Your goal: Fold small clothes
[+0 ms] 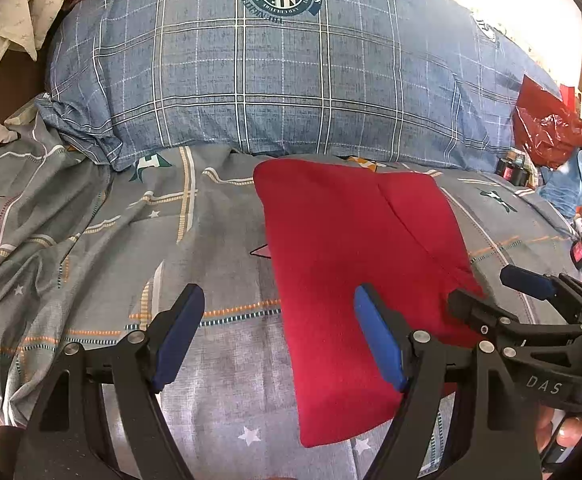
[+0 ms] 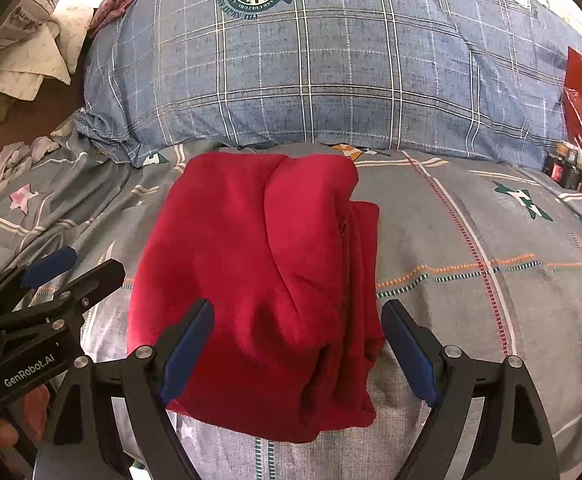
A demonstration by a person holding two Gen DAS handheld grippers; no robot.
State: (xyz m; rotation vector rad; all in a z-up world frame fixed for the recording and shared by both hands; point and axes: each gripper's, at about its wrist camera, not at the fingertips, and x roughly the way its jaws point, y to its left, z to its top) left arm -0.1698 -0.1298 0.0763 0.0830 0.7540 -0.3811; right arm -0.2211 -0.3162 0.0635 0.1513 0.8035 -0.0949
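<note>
A red garment (image 1: 343, 264) lies folded into a rough rectangle on the grey patterned bedsheet (image 1: 195, 240). It also shows in the right wrist view (image 2: 259, 272), with layered folds along its right edge. My left gripper (image 1: 279, 300) is open and empty, just above the garment's near left edge. My right gripper (image 2: 299, 316) is open and empty, its jaws astride the garment's near end. The right gripper also shows in the left wrist view (image 1: 499, 292), at the garment's right edge. The left gripper shows in the right wrist view (image 2: 75, 268), left of the garment.
A large blue plaid pillow (image 1: 283, 80) lies behind the garment. A red plastic bag (image 1: 547, 120) and small dark containers (image 1: 511, 170) sit at the far right. Crumpled pale cloths (image 1: 11, 20) lie at the far left. Bare bedsheet (image 2: 491, 280) lies right of the garment.
</note>
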